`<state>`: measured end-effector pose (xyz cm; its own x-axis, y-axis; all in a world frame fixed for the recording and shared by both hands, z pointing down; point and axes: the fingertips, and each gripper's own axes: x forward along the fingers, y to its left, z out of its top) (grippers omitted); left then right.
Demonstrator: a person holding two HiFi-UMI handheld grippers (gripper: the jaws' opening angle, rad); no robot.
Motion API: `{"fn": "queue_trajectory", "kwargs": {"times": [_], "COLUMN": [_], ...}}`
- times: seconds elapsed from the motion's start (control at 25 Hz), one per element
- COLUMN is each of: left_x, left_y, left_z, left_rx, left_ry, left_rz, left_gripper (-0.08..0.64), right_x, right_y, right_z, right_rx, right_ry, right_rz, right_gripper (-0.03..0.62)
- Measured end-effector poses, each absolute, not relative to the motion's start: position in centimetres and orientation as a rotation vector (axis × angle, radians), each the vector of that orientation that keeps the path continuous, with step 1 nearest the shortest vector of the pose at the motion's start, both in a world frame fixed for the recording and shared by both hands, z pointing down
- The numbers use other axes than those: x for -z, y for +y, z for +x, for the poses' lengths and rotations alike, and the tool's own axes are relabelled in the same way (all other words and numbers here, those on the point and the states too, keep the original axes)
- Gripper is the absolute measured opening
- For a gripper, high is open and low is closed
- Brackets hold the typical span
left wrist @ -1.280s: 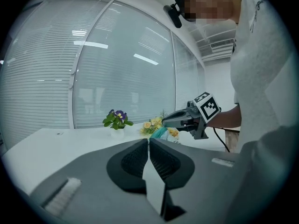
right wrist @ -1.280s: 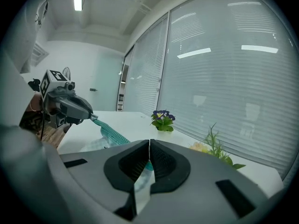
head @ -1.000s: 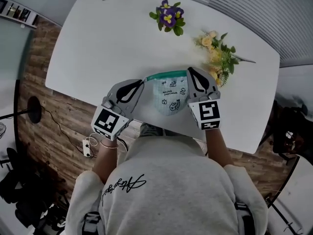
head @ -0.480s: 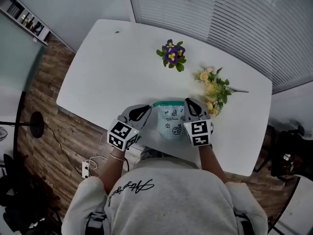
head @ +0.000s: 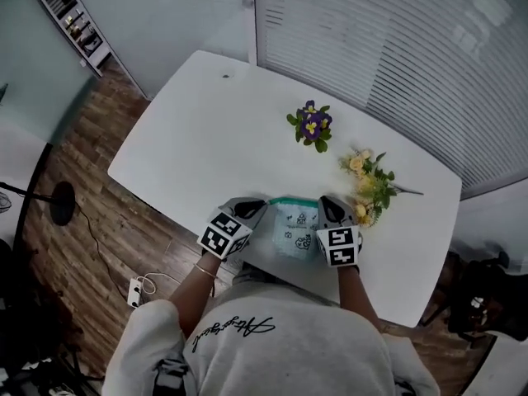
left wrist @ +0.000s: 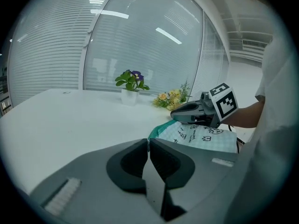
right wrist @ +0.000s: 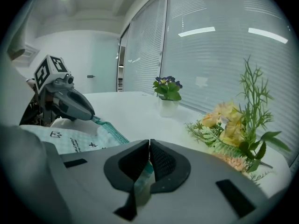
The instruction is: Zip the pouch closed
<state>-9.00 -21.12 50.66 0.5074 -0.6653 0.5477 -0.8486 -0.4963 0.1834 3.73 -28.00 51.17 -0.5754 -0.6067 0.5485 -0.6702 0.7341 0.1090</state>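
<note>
The pale mint pouch (head: 295,228) with small doodle prints and a teal zipper edge (head: 293,200) lies near the white table's front edge, stretched between the two grippers. My left gripper (head: 261,205) is shut on the pouch's left end; its corner (left wrist: 156,133) sits right at the closed jaw tips (left wrist: 149,141). My right gripper (head: 323,201) is shut on the right end, and teal fabric (right wrist: 144,174) shows between its closed jaws (right wrist: 149,143). Each gripper view shows the other gripper across the pouch (left wrist: 201,136). Whether the zipper is open is hidden.
A small pot of purple flowers (head: 311,125) stands mid-table. A yellow bouquet (head: 369,184) lies just right of my right gripper and looms close in the right gripper view (right wrist: 233,125). The table (head: 198,130) stretches bare to the left. Window blinds stand behind.
Both grippers have sunk toward the table with the pouch stretched between them. The head camera has pulled back, showing more of the table and room.
</note>
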Motion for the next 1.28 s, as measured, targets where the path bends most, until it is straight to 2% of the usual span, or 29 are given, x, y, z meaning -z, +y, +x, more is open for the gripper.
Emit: {"fn": "queue_trajectory", "kwargs": {"times": [0.48, 0.56, 0.72, 0.88, 1.0, 1.28], "left_x": [-51.5, -51.5, -51.3, -51.1, -50.5, -47.2], "left_y": [-21.9, -21.8, -21.7, -21.8, -22.0, -22.4], "left_z": [-9.1, -8.8, -8.6, -8.3, -8.5, -9.2], "left_rx": [-0.728, -0.744, -0.713, -0.65, -0.61, -0.52], "left_ry": [-1.282, -1.259, -1.274, -1.287, -1.326, -1.44], "left_rz": [2.335, 2.346, 2.341, 2.347, 2.363, 2.406], "left_gripper": [0.03, 0.09, 0.16, 0.25, 0.338, 0.347], "right_x": [-51.2, -51.2, -51.0, -50.7, -49.7, -46.1], "right_y": [-28.8, -28.8, -28.7, -28.8, -28.7, -28.1], "right_z": [3.5, 3.4, 3.3, 3.5, 3.6, 3.8], "right_rx": [-0.208, -0.218, -0.233, -0.241, -0.258, -0.28], "right_ry": [-2.372, -2.381, -2.397, -2.417, -2.467, -2.587], "right_rz": [0.983, 0.989, 0.999, 1.01, 1.021, 1.049], "right_gripper": [0.02, 0.071, 0.1, 0.212, 0.236, 0.239]}}
